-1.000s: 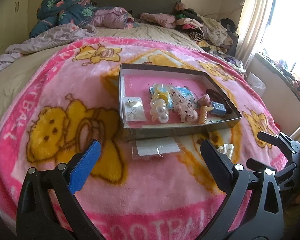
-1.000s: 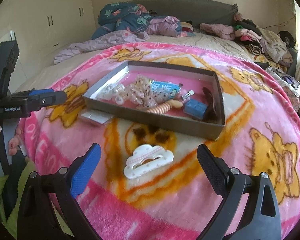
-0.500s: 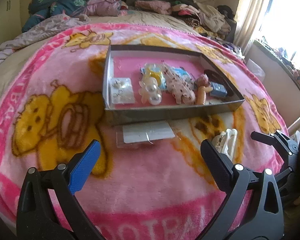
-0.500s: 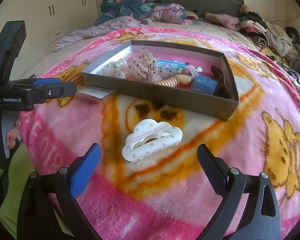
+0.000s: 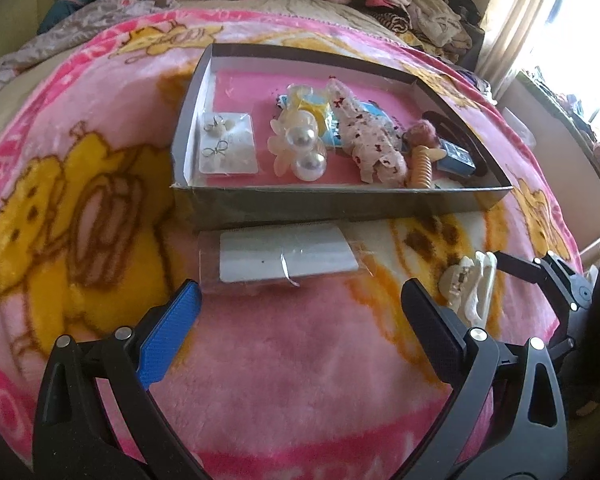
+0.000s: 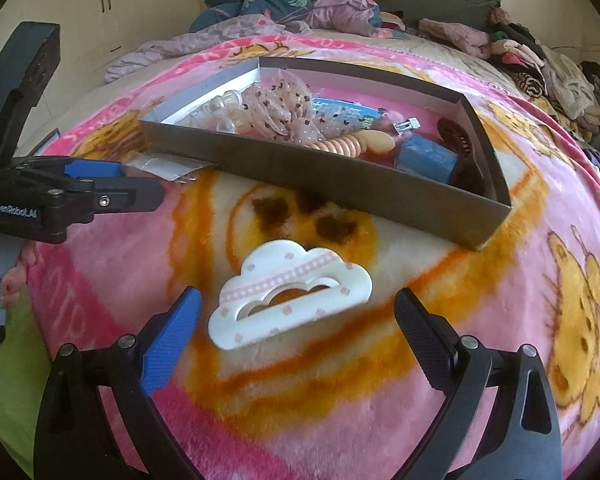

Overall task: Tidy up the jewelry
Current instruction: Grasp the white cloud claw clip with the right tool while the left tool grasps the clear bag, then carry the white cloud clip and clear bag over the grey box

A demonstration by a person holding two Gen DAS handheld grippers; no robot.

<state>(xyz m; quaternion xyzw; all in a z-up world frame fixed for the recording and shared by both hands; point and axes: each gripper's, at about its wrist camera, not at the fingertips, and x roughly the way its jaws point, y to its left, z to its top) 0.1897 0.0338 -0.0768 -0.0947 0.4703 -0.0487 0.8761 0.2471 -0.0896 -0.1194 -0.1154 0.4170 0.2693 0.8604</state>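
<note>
A shallow grey box (image 5: 340, 200) (image 6: 340, 176) on the pink blanket holds hair clips, pearl pieces, an earring card (image 5: 228, 144) and a blue block (image 6: 424, 156). A clear packet with a white card (image 5: 288, 258) lies on the blanket just before the box. My left gripper (image 5: 300, 300) is open, its fingers either side of the packet's near edge. A white cloud-shaped hair clip (image 6: 292, 300) (image 5: 468, 284) lies on the blanket. My right gripper (image 6: 296, 312) is open with the clip just ahead between its fingers, apart from them.
The pink cartoon blanket (image 5: 300, 360) covers a bed. Piled clothes and bedding (image 6: 280, 4) lie at the far end. A window and curtain (image 5: 540, 20) are at the right. The left gripper's body (image 6: 60, 196) shows at the left of the right wrist view.
Both grippers have moved forward and lower toward the blanket. The packet and the cloud clip now sit much closer to the open fingers. Nothing has been gripped.
</note>
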